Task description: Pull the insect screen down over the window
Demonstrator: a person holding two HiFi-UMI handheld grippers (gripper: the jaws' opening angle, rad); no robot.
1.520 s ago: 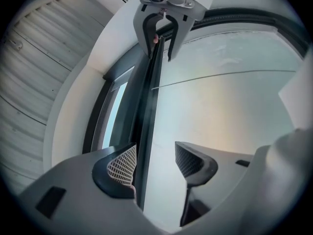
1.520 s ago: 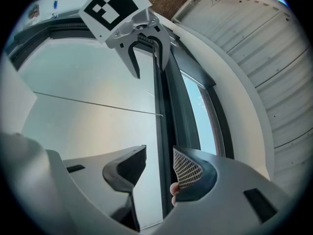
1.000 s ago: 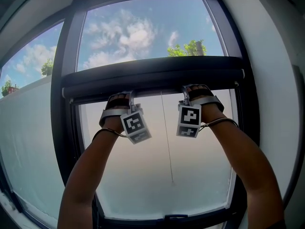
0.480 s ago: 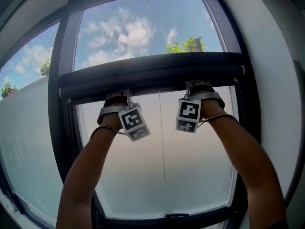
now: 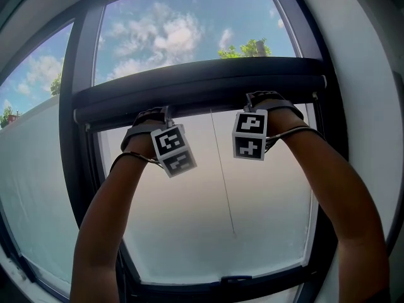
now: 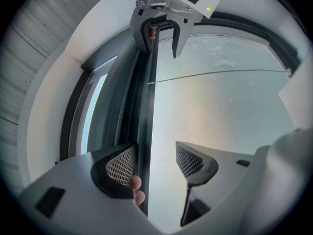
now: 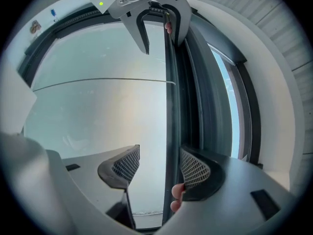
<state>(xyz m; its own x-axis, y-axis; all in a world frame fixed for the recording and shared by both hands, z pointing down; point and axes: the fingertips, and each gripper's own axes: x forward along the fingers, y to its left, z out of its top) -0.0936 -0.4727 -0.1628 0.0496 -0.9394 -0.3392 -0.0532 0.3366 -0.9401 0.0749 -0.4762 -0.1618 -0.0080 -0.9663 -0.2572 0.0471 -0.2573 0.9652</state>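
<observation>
Both arms are up at the window now. The insect screen's pull bar (image 5: 202, 84) lies across the dark window frame (image 5: 81, 55) in the upper half of the opening, with blue sky and white clouds (image 5: 158, 40) above it and a pale hazy pane (image 5: 189, 232) below. The left gripper (image 6: 156, 162) is at the bar's lower edge, left of centre, its marker cube (image 5: 172, 149) hanging towards us. The right gripper (image 7: 160, 168) is at the same edge further right, its cube (image 5: 250, 134) facing us too. Look along the left gripper: the jaws are apart and the bar's thin edge runs up between them, just beside the left-hand pad (image 6: 121, 166) and clear of the other one, so there's no squeeze. Fingertips (image 6: 138, 190) peek out by that pad. Over to the right gripper: its jaws have just been opening and they stand wide, the bar between them, close by the right-hand pad (image 7: 195, 171) with a clear gap to the opposite one. Fingertips (image 7: 177, 195) show there as well. Neither tool is clamped on anything. A thin pull cord (image 5: 222, 169) hangs from the bar between the two hands, slanting down to a small end low on the pane. Treetops (image 5: 243, 49) poke up just above the bar on the right, and both forearms (image 5: 107, 219) reach up from the bottom of the head view
</observation>
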